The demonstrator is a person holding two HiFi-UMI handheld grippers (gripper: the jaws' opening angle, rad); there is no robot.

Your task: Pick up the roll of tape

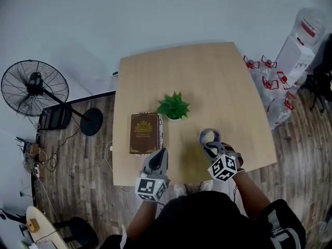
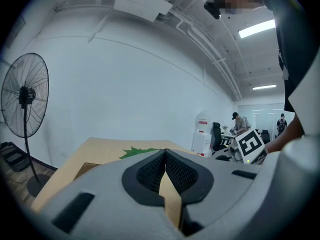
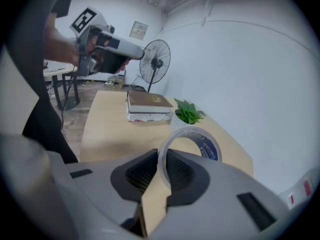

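Left gripper [image 1: 160, 153] points nearly level, jaws together, nothing between its fingertips. Right gripper [image 1: 211, 146] tilts downward, jaws clamped on the roll of tape [image 3: 212, 149] — the ring stands past its fingertips.

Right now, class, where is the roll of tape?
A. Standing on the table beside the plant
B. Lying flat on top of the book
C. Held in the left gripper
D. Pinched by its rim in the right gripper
D: in the right gripper view, the right gripper has its jaws closed on the thin wall of the roll of tape, while the left gripper is shut with nothing between its jaws.
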